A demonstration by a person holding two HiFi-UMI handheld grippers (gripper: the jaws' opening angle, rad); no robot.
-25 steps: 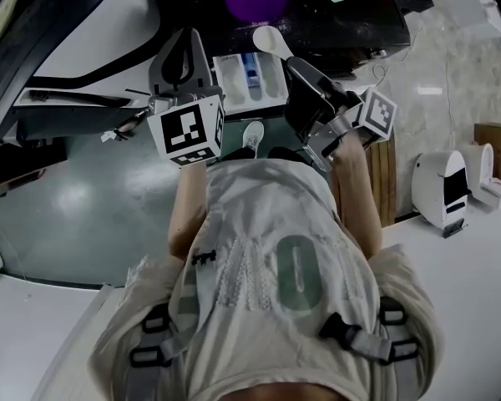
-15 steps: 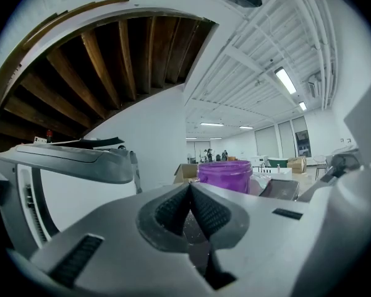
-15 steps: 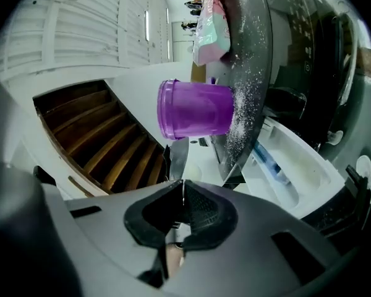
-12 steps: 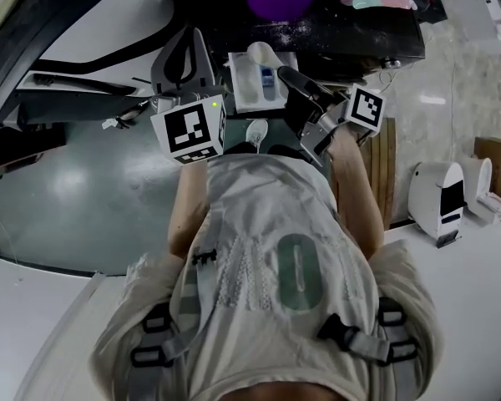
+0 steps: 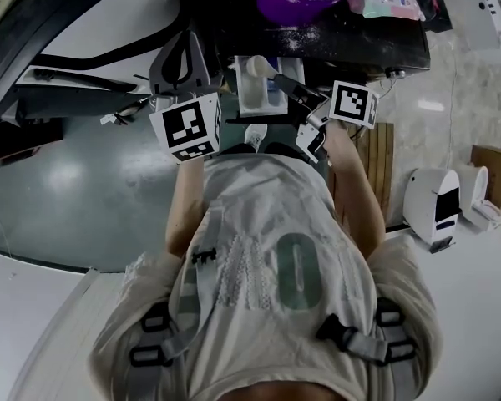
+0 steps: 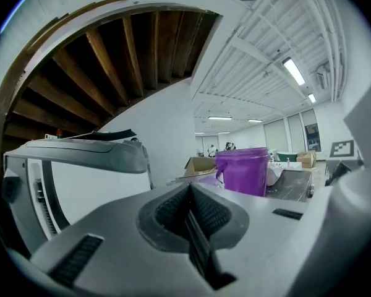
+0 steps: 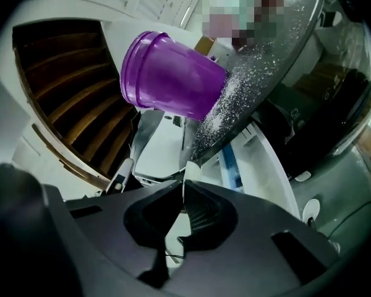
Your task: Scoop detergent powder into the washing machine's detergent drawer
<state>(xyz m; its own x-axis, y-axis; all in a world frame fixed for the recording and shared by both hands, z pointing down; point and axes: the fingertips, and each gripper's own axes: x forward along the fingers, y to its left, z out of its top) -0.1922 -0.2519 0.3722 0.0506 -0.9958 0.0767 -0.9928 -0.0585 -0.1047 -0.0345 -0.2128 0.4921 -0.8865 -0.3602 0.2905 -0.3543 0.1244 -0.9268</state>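
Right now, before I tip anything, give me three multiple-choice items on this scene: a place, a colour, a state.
1. Where is the scoop's bowl? A) above the open detergent drawer B) in the washer's drum C) on the floor
2. What colour is the bucket? A) white B) purple C) green
3. How is the left tool? A) wide open B) shut on the scoop C) shut, empty
Key: 1 A, the head view shows it there. 2 B, plain in both gripper views. 3 C, its jaws meet on nothing; the right tool holds the scoop.
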